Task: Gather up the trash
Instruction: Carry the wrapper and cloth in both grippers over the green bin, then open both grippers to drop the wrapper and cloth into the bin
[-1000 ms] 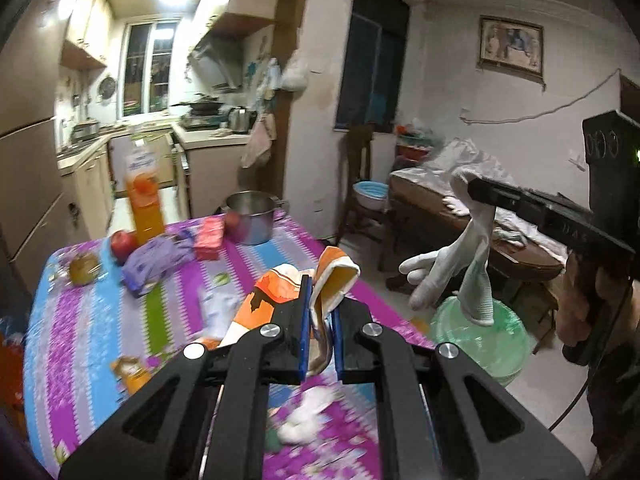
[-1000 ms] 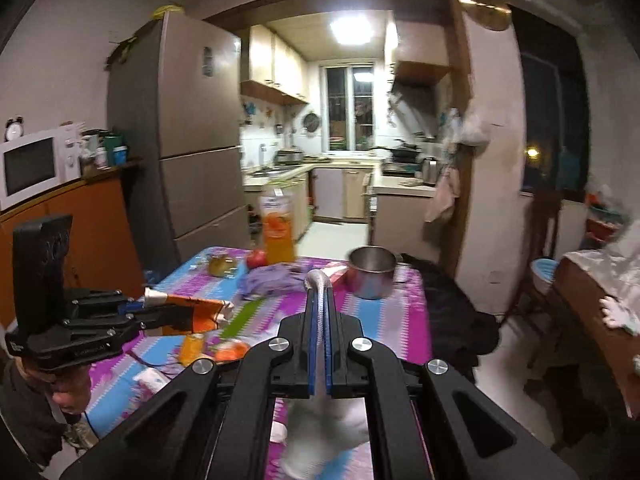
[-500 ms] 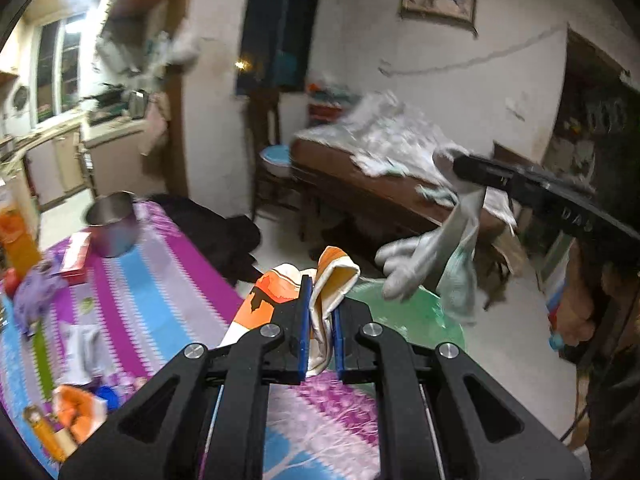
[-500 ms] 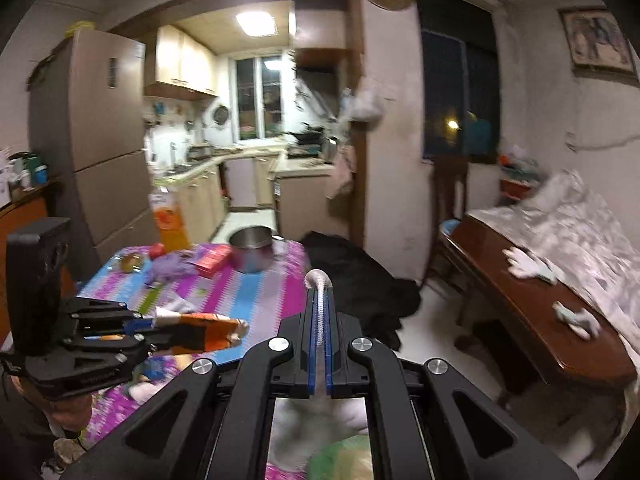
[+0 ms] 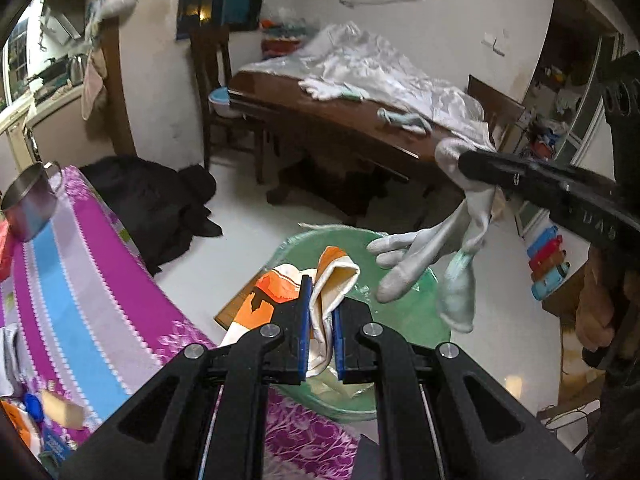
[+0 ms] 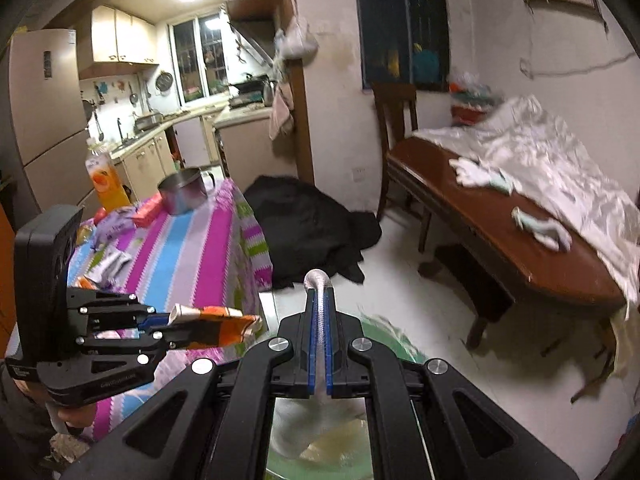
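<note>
Both hand-held grippers were clenched on trash, left hand-held gripper [image 5: 319, 326] grasping an orange-white wrapper [image 5: 280, 286], right hand-held gripper [image 6: 319, 344] a white glove [image 5: 424, 252], poised over the green-lined bin [image 5: 400, 312] just below, evidently for dropping.

Both wrist cams downward, bin [image 5: 362, 240] shared

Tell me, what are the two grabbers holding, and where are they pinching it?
The left gripper pinches an orange-and-white wrapper near its crumpled end. The right gripper pinches a white glove at its cuff; its fingers dangle over the green bin.
</note>
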Available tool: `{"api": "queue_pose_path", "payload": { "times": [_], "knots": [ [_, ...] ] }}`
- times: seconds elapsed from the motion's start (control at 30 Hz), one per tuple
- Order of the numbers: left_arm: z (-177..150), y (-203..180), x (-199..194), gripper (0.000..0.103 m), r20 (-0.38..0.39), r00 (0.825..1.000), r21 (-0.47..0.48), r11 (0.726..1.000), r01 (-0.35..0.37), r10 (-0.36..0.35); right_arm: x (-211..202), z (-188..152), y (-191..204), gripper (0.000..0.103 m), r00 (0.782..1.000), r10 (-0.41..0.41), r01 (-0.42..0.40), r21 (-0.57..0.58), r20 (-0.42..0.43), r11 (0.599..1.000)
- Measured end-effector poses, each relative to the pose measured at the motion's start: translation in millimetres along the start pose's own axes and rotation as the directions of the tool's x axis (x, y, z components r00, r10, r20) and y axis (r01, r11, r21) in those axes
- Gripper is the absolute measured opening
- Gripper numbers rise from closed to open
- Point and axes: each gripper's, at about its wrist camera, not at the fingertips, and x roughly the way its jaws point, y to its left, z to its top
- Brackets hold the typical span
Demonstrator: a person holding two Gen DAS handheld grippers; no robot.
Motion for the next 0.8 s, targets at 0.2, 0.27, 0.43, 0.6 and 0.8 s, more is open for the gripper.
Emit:
{"api": "queue_pose_path", "payload": {
  "times": [0.2,0.27,0.43,0.6,0.8],
  "knots": [
    [0,-14,23,0.008,-0.038,0.999,0.006,1.000,0.012,-0.012,23,-30,-13,0.004,0.999,0.001,0.000,0.027,-0.054,1.000],
    [1,-18,27,0.008,-0.045,0.999,0.007,1.000,0.014,-0.014,27,-37,-15,0.004,0.998,0.003,-0.001,0.032,-0.064,0.999],
    [0,-22,36,0.008,-0.057,0.998,0.008,1.000,0.016,-0.015,37,-45,-21,0.004,0.997,0.013,-0.010,0.041,-0.076,0.999],
    [-1,-18,41,0.008,-0.066,0.998,0.000,1.000,0.021,-0.021,40,-44,-16,0.004,0.997,0.018,-0.015,0.040,-0.080,0.999],
    [-2,-18,48,0.040,-0.075,0.997,-0.014,1.000,0.015,-0.016,47,-44,-14,0.005,0.996,0.024,-0.020,0.050,-0.086,0.999]
  ]
}}
